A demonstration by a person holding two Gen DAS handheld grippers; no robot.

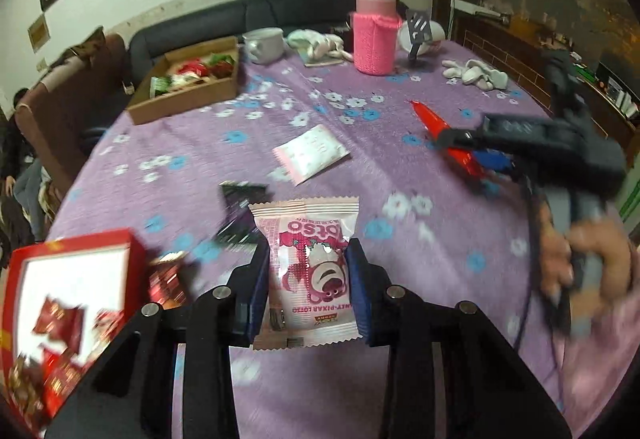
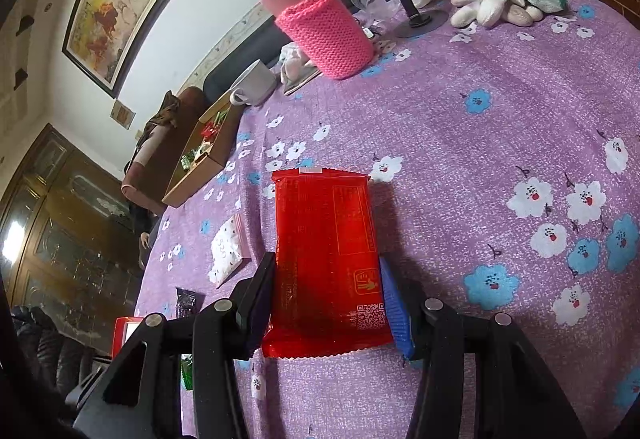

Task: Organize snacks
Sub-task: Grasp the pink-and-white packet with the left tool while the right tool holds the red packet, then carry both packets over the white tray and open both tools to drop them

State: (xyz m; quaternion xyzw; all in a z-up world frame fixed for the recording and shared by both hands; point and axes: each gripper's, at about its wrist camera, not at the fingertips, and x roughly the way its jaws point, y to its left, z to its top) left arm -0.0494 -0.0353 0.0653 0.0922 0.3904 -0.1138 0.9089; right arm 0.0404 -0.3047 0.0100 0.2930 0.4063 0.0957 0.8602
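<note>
Clamped between the blue pads of the left hand-held gripper [image 1: 308, 275] is a pink-and-white plastic snack packet printed with a strawberry bear [image 1: 307, 271]; the jaws are closed against both its sides, and it hangs just above the purple flowered cloth of the bench [image 1: 420, 279]. Just left of it stands a red cardboard box with a white inside [image 1: 72, 303], holding red-wrapped sweets. A dark crinkled wrapper [image 1: 240, 215] lies just behind the packet, and a white-and-pink sachet [image 1: 310, 153] lies farther out on the cloth. An open brown cardboard tray of red and green snacks [image 1: 188, 79] sits at the far left edge.

Over to the right, the right hand-held gripper [image 2: 328, 303] is pressed shut on a glossy red foil snack packet [image 2: 326, 259], gripped at its sides near the lower end, held just above the bench. Beyond stands a steel flask in a pink knitted sleeve [image 2: 320, 31], with white work gloves [image 2: 504, 3] well to its right.
</note>
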